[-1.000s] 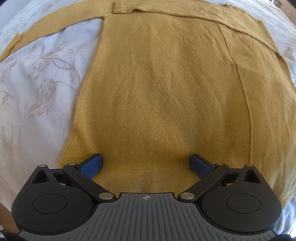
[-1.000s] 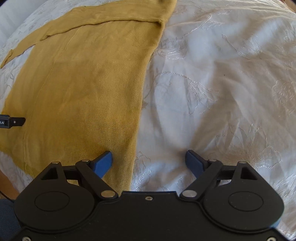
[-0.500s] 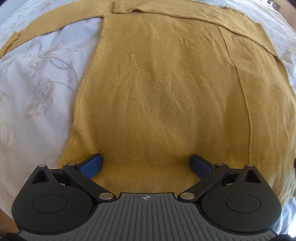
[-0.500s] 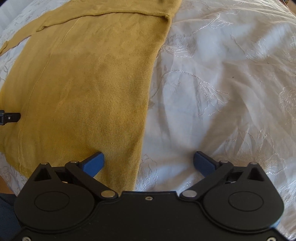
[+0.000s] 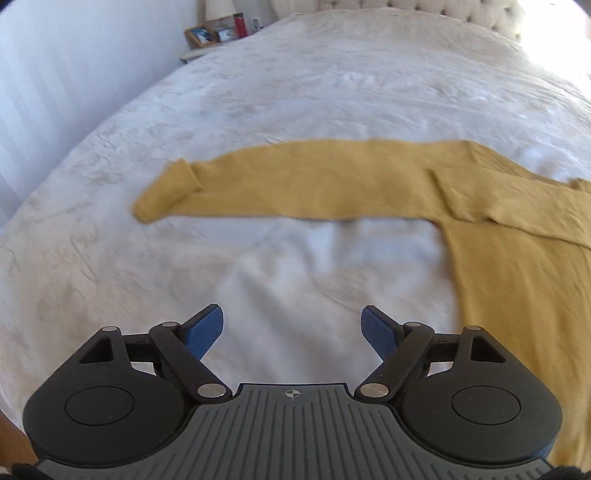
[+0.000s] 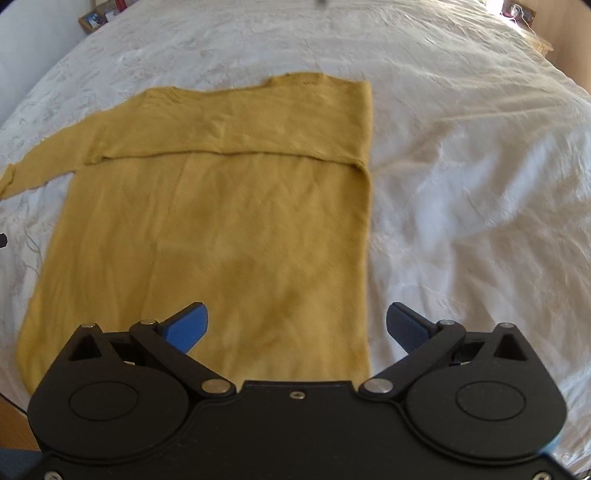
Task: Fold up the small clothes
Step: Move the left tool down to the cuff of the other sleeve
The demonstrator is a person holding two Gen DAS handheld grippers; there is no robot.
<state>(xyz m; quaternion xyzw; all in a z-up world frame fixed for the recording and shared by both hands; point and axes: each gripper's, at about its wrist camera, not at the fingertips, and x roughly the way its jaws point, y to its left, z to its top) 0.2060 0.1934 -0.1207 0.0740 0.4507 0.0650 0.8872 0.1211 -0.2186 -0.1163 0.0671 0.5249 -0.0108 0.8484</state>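
Left wrist view: we are holding the left tool [image 5: 291, 326] above the bed [image 5: 295, 92], its blue fingers [image 5: 207, 326] spread wide with nothing between them. Under it we are seeing only the white embroidered bedspread. Ahead, the mustard sweater [image 5: 517, 280] is lying flat on the bed; its long sleeve [image 5: 295, 184] is stretching out to the left, with the cuff [image 5: 166, 192] folded over at the end. The body of the sweater is filling the right side of this view, well apart from the fingers. At the far corner of the bed we are making out a nightstand [image 5: 218, 33] with frames and a red bottle, too small to tell more.

Right wrist view: we are holding the right tool [image 6: 297, 326] over the sweater's [image 6: 221, 221] lower part, jaws wide apart and gripping nothing. The left finger [image 6: 188, 326] is sitting over the knit, the right finger [image 6: 406, 326] over bare bedspread [image 6: 461, 184], so the sweater's straight right edge is running between them. That side is looking folded in, with a sleeve laid across the chest below the collar [image 6: 299, 77]. We cannot tell whether the fingers are touching the fabric.
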